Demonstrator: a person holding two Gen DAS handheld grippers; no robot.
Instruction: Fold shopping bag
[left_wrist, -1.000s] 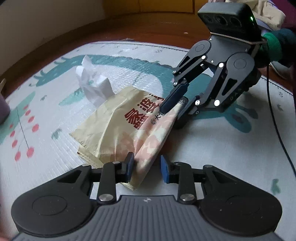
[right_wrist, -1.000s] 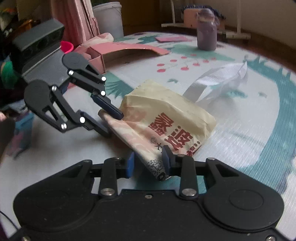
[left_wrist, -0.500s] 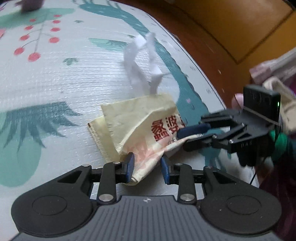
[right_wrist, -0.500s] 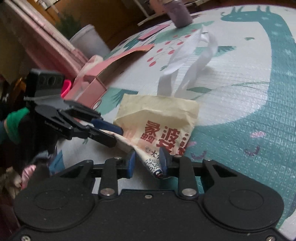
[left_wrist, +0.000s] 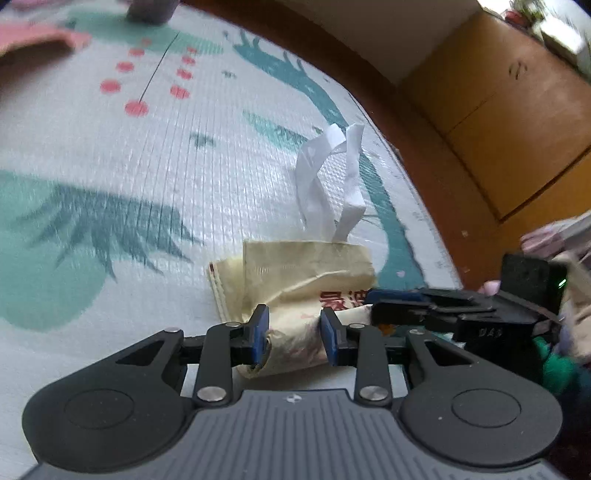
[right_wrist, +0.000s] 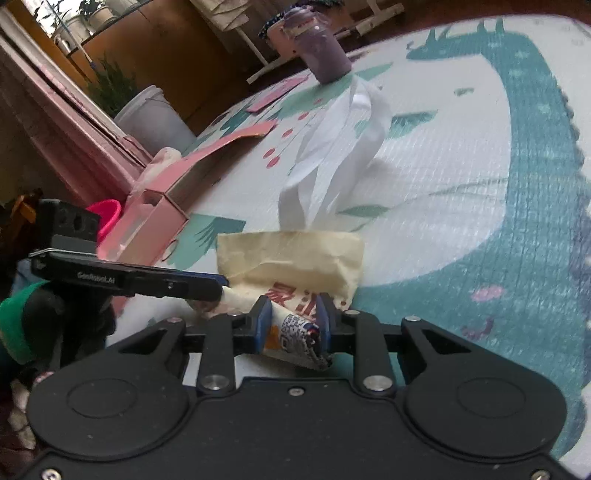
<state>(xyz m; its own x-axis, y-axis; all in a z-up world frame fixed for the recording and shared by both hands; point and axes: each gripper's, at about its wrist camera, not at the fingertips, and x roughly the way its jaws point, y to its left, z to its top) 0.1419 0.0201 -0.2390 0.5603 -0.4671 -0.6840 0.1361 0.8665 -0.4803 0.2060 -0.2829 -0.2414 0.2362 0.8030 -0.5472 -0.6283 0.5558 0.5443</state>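
So right now I've got the shopping bag (left_wrist: 306, 273) pinched at its near edge with both tongs, on the play mat (left_wrist: 110, 192) with the teal dinosaur print. My left gripper (left_wrist: 295, 332) has its blue pads (left_wrist: 260, 332) closed down on a bunched-up roll of the cream fabric, so it's narrow and holding the bag. My right gripper (right_wrist: 291, 321) has just been closing a bit more and it's clamped on the other end of that same rolled edge, the corner with the printed code on it sticking out toward me between the pads (right_wrist: 263, 320).

From the left camera you can see the right tong (left_wrist: 424, 302) lying nearly flat, coming in from the right side and meeting the bag just beside my left pads. From the right camera it's mirrored: the left tong (right_wrist: 177, 282) comes in flat from the left and touches the roll.

Rest of the bag lies folded over on the mat past the grippers, red characters on the top face partly hidden by the fold. Its white handles (right_wrist: 332, 155) stick up off the far edge, kind of twisted together.

Other stuff around: a pink cardboard box (right_wrist: 177, 195) open on the mat off to the left, a purple jar (right_wrist: 325, 51) further back, a white bucket (right_wrist: 151, 118) behind the box. My sleeve has a green cuff (right_wrist: 14, 321).
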